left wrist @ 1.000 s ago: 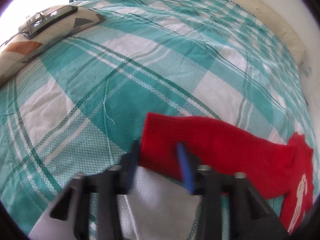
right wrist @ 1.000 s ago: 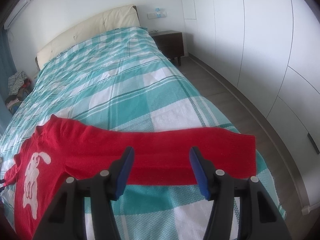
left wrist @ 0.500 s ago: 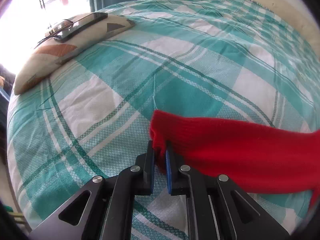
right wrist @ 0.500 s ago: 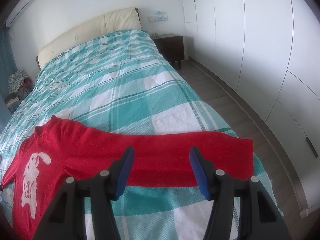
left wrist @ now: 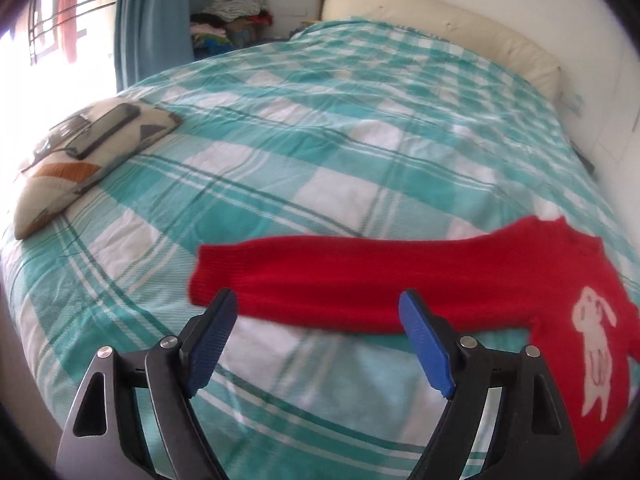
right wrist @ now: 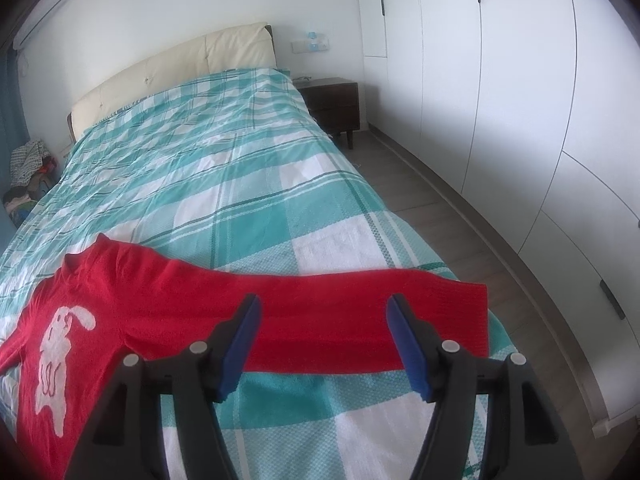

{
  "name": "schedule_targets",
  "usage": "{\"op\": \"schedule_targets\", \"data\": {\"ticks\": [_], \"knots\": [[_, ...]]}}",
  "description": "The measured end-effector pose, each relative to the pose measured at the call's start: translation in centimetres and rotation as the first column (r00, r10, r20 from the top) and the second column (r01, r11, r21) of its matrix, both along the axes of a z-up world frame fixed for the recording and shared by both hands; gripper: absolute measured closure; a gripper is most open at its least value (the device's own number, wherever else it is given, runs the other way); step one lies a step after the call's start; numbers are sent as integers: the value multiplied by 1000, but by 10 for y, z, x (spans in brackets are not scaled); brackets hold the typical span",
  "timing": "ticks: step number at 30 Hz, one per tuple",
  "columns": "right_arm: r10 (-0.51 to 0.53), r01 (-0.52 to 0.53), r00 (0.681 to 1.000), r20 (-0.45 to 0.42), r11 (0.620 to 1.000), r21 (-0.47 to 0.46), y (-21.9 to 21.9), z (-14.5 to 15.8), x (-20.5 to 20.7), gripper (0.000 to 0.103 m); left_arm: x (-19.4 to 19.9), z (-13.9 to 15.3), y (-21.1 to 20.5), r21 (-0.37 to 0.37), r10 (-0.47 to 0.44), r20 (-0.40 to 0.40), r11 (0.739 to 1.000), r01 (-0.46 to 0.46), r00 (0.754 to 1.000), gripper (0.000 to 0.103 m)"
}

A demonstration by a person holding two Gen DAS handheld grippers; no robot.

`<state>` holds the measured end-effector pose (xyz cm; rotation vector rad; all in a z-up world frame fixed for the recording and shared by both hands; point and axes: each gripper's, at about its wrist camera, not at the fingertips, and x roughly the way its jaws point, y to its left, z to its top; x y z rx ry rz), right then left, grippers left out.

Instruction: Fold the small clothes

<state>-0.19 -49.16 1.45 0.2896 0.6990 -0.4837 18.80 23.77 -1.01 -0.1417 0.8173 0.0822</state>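
Sweater (left wrist: 400,284), red knit, spread flat on the near end of the checked bed (left wrist: 320,128), sleeves stretched out left and right.
Soft, light and limp by the look of it, it should drape and slide easily; cuffs and hem corners look the surest holds. Left gripper (left wrist: 320,332) has just opened wide, empty above the left sleeve; right gripper (right wrist: 324,340) has just widened too, holding nothing.

We count one red sweater (left wrist: 384,284) with two sleeves spread out, one bed (left wrist: 320,128), one cushion (left wrist: 80,160) carrying one phone (left wrist: 105,130), one nightstand (right wrist: 334,102), one pile of clothes (left wrist: 234,8), two grippers: left (left wrist: 320,344), right (right wrist: 322,344).
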Motion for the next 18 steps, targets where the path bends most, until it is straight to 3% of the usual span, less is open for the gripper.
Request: {"op": "schedule_targets", "data": {"ticks": [2, 5, 8, 10, 12, 14, 16, 18], "knots": [[18, -18, 1000, 3, 1000, -10, 15, -2, -5, 30, -5, 8, -34, -20, -65, 41, 998, 66, 997, 7], [62, -64, 998, -31, 997, -50, 44, -12, -9, 28, -9, 4, -80, -33, -128, 84, 991, 131, 988, 5], [88, -95, 994, -63, 989, -112, 69, -26, -11, 28, -4, -17, -112, -10, -169, 75, 985, 171, 983, 5], [93, -105, 992, -86, 985, -139, 77, -38, -11, 28, -3, -38, -124, 43, -174, 66, 984, 171, 983, 5], [84, -97, 993, -87, 982, -162, 80, -48, -12, 28, -1, -60, -128, 88, -160, 24, 984, 158, 987, 5], [65, -84, 992, -111, 981, -173, 80, -61, -11, 28, 10, -78, -130, 98, -146, -78, 983, 153, 986, 2], [65, -86, 990, -127, 981, -174, 78, -71, -7, 28, 19, -92, -132, 88, -170, -155, 979, 185, 973, 0], [56, -83, 986, -156, 982, -171, 76, -83, -3, 28, 20, -94, -126, 46, -175, -158, 982, 184, 972, 0]]}}
